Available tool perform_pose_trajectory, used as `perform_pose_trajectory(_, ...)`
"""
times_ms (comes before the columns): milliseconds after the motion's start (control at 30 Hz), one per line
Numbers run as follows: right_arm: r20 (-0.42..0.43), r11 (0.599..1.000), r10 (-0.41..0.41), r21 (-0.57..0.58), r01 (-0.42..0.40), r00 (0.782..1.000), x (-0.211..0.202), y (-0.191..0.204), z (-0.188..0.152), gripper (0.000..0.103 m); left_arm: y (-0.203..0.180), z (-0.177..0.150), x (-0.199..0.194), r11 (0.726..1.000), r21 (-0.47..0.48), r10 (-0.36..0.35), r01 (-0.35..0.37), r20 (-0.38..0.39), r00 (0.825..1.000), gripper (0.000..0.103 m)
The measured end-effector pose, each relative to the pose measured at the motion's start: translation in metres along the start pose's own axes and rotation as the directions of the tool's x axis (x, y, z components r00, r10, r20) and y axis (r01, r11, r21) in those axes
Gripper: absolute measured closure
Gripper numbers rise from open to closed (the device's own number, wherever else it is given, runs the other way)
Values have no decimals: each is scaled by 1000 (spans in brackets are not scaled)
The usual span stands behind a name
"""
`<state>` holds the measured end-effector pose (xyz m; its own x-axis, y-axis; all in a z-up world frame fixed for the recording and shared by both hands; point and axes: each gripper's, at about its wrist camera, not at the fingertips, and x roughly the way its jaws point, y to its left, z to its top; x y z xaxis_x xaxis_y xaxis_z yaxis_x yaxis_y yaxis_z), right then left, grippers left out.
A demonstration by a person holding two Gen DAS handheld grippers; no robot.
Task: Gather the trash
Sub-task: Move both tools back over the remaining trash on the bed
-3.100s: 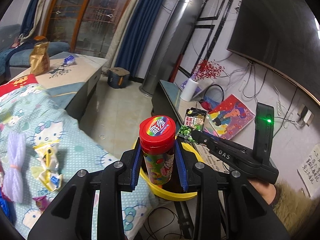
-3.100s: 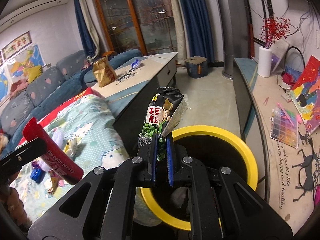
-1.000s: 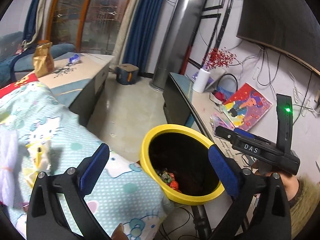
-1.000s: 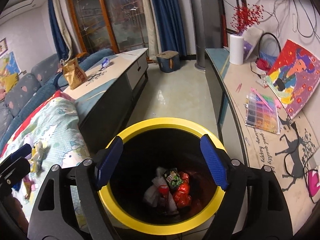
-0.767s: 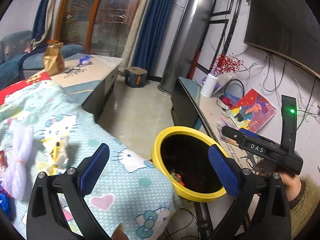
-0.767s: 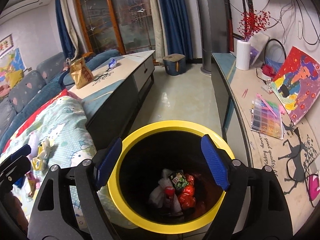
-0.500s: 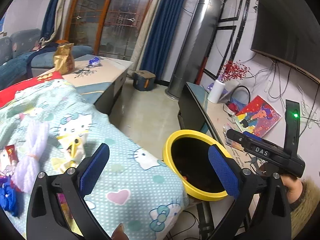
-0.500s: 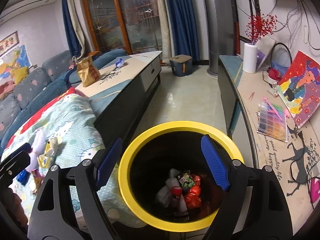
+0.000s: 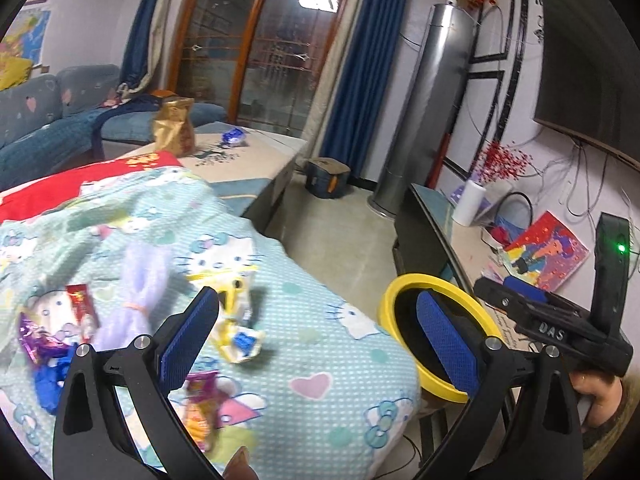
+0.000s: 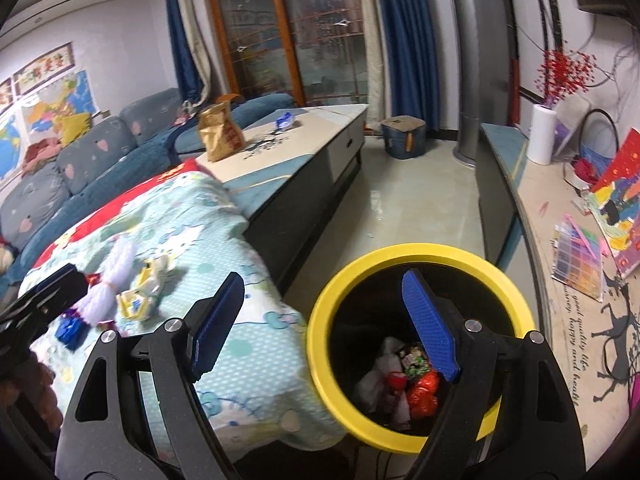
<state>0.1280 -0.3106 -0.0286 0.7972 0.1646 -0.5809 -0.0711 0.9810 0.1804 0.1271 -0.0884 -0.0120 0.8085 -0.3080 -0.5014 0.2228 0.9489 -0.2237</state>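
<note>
We hold left gripper (image 9: 316, 332) and right gripper (image 10: 324, 320) agape, empty | round yellow-rimmed black bin (image 10: 516, 292) holds several wrappers | crumpled yellow-white wrapper (image 9: 236, 320) and others left on patterned blanket (image 9: 320, 364) beside bin.

You are seeing a glossy yellow plastic bin rim (image 10: 420, 254), soft matt printed cloth on the bedspread (image 9: 320, 344), shiny foil wrappers (image 10: 424, 396), textured blue fingers (image 10: 428, 328)
</note>
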Motion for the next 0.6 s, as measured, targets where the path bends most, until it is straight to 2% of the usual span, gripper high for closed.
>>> perform_pose_trajectory(600,-12,989,134,-67,-134,991,-6,61,-5,30,62,11,-35,987,-105,127,-119,71,989,7)
